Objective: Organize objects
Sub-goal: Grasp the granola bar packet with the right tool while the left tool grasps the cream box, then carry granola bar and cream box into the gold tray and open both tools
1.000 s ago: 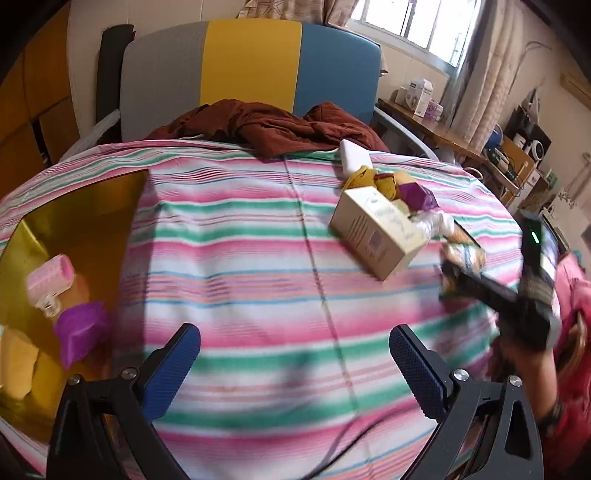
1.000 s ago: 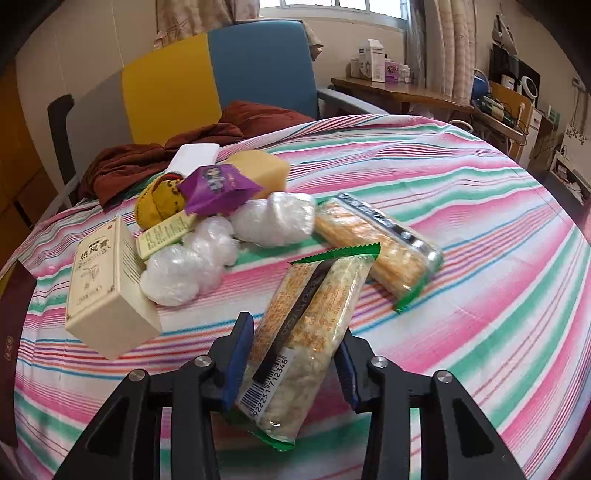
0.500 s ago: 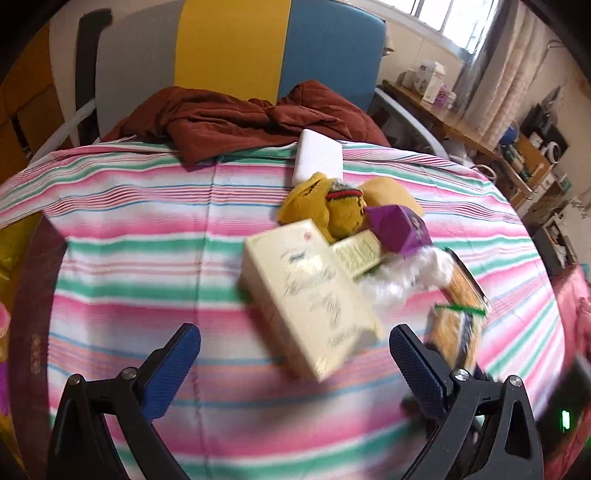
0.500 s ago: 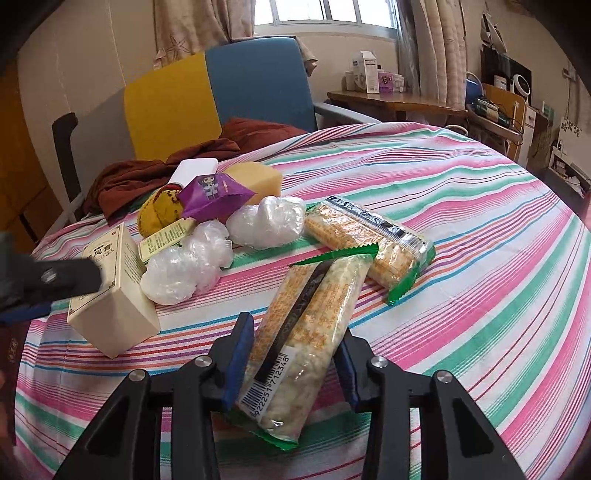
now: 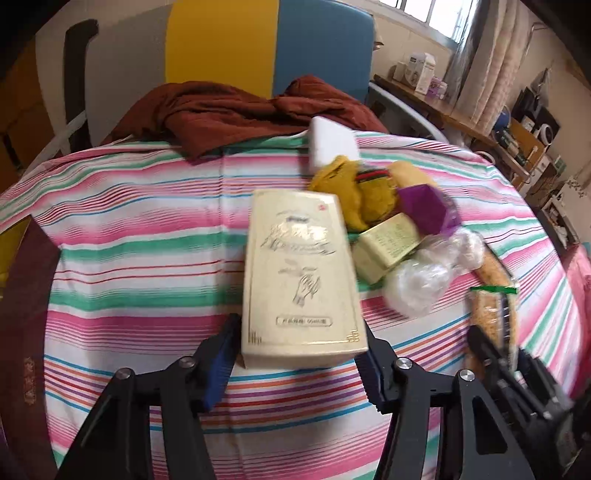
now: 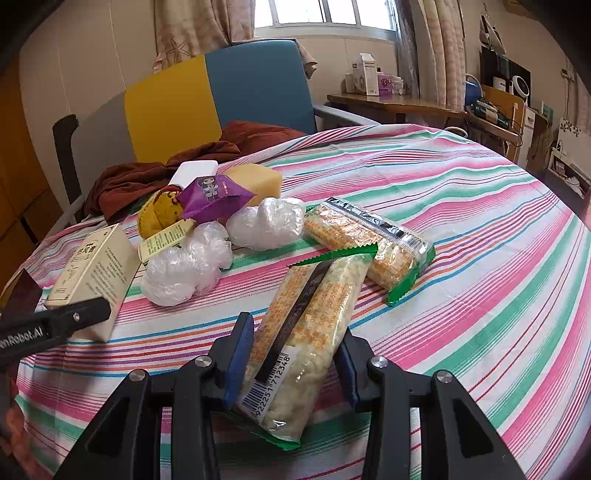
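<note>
On the striped counter (image 6: 461, 206), the left hand-held gripper (image 5: 295, 354) is closing around the cream box (image 5: 301, 273); the right hand-held gripper (image 6: 291, 365) clamps a green-edged snack packet (image 6: 306, 325).

Your left wrist camera is looking steeply down and close over the striped tablecloth (image 5: 140, 229), facing the tricolour chair (image 5: 266, 48). Your right wrist camera is sitting lower, beside it, looking across the table toward the window (image 6: 325, 14). Both are sharing the cream box (image 5: 301, 273) (image 6: 96, 273) and the chair.
</note>
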A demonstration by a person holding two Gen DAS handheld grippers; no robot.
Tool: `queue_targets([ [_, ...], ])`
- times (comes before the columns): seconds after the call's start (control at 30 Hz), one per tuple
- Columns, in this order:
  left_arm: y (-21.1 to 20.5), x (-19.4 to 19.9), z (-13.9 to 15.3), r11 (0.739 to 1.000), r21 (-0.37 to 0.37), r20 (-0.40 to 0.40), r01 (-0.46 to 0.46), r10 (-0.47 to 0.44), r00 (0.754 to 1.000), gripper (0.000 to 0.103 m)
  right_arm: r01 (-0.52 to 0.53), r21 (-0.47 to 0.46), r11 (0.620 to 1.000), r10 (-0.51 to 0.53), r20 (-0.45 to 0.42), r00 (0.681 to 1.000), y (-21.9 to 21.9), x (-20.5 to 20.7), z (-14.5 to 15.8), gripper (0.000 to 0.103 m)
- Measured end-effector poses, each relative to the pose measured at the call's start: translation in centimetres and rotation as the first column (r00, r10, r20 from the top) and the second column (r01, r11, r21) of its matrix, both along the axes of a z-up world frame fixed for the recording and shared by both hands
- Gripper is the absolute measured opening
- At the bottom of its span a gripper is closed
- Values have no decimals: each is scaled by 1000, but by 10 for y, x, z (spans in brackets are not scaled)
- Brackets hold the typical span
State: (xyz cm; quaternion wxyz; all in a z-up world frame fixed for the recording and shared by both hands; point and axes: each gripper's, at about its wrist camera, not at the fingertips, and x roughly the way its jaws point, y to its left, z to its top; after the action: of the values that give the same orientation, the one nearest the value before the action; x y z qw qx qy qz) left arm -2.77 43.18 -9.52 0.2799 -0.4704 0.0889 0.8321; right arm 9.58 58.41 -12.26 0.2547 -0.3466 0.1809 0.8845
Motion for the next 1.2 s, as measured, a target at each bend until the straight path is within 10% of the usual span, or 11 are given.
queue_targets([
  [0.07, -6, -3, -3, 999, 36, 7, -5, 5, 1000, 59, 0, 2, 1000, 0, 2, 1000, 0, 0, 0, 42],
  [0.23, -7, -3, 12, 995, 96, -88, -12, 20, 996, 98, 1, 10, 1000, -1, 6, 1000, -1, 1, 0, 42],
  [0.37, 2, -7, 13, 998, 56, -139, 32, -24, 990, 52, 2, 15, 1000, -2, 8, 1000, -2, 1, 0, 42],
  [1.2, -49, 47, 1, 985, 89, -256, 150, -123, 959, 51, -9, 146, 989, 12, -20, 1000, -26, 12, 16, 28],
])
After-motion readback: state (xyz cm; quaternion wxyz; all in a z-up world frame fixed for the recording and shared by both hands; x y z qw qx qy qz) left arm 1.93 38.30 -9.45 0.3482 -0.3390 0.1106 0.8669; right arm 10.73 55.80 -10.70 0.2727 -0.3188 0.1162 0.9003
